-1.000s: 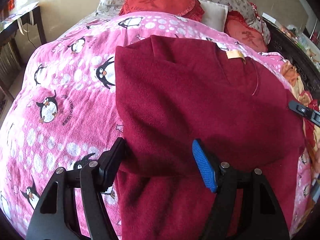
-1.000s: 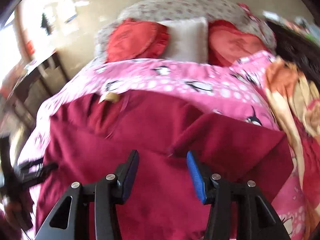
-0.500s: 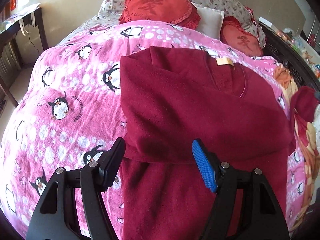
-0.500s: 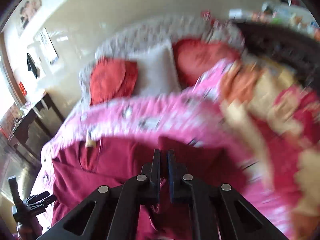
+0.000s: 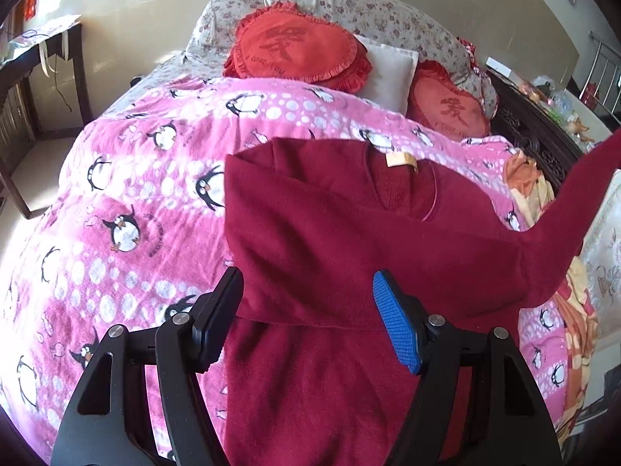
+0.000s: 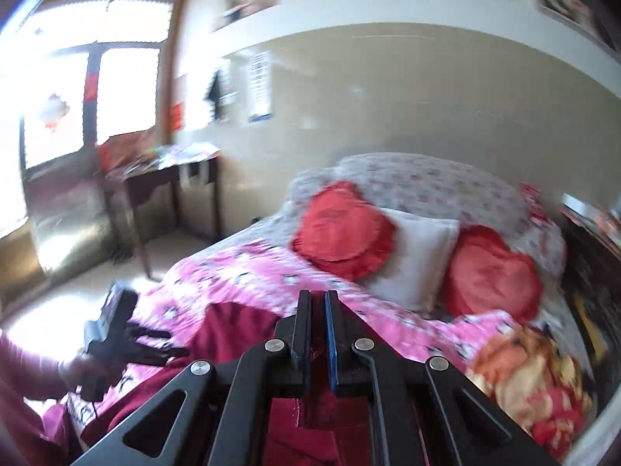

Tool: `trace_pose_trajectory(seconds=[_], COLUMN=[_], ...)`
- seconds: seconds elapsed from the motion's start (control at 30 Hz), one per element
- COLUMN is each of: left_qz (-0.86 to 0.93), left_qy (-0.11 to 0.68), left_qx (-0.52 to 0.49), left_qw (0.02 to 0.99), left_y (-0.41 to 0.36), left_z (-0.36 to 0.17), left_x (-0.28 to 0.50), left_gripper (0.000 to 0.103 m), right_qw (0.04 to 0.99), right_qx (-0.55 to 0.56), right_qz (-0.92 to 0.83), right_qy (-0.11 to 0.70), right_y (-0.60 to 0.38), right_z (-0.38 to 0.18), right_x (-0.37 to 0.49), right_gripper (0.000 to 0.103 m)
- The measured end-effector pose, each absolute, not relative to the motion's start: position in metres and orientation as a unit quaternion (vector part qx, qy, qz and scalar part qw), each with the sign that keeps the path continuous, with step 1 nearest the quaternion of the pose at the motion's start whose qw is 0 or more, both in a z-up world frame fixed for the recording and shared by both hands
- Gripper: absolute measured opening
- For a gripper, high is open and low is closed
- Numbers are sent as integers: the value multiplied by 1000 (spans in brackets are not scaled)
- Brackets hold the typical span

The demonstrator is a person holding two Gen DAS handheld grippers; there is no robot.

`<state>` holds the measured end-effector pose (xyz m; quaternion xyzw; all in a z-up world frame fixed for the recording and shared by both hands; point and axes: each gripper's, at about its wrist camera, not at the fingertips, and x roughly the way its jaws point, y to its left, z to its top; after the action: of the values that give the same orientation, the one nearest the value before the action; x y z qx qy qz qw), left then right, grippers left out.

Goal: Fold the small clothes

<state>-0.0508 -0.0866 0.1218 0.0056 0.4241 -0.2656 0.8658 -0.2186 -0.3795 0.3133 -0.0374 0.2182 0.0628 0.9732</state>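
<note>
Sweater (image 5: 333,240) lay flat on the pink penguin blanket (image 5: 128,209), centre of the left wrist frame, neck and tan label (image 5: 401,160) toward the pillows (image 5: 299,50) at the top. Its left side looked already turned in over the body, with a folded edge running across the lower middle of the frame, so my read was that the matching fold on the other side was in hand. That fits the sleeve (image 5: 574,209), which was pulled taut and rose diagonally to the upper right edge of the frame, clear of the blanket, probably lifted so it could be carried across the body. Right claw (image 6: 318,339), bottom centre of the right wrist frame, was closed tight, pads almost meeting, with dark red fabric showing just below and between the fingers, so it was pinching the sweater, most likely that sleeve end. That frame was motion-blurred, so the exact bite wasn't clear. Left claw (image 5: 308,322) sat at the lower centre of its own frame, jaws wide apart, straddling the folded edge from above. I couldn't see the pads pressing cloth; it was holding nothing, apparently staying clear of the lift. It also showed at the lower left of the right wrist frame, in a hand (image 6: 77,372) over the blanket.
</note>
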Motion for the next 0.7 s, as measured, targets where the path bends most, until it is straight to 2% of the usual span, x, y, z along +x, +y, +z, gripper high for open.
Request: trace_pose_trajectory(seconds=[0.17, 0.37, 0.4, 0.43, 0.47, 0.7], left_qz=[-247, -223, -222, -225, -229, -277], left_qy=[419, 439, 445, 448, 448, 446], left_qx=[-9, -19, -20, -20, -20, 0], left_qw=[874, 870, 868, 865, 864, 851], left_y=[-62, -43, -41, -41, -41, -66], left_z=[126, 112, 109, 106, 105, 97], left_x=[-42, -27, -24, -23, -22, -21], left_gripper=[70, 70, 70, 70, 70, 70], right_qw=[945, 904, 897, 889, 884, 910], right_qx=[-73, -28, -10, 12, 32, 80], right_qz=[173, 239, 244, 242, 240, 179], right_qy=[266, 353, 367, 388, 399, 367], right_y=[-296, -228, -226, -224, -229, -293], right_z=[274, 173, 161, 148, 139, 162], right_x=[-140, -43, -31, -17, -9, -47], right_gripper=[6, 7, 14, 36, 44, 46])
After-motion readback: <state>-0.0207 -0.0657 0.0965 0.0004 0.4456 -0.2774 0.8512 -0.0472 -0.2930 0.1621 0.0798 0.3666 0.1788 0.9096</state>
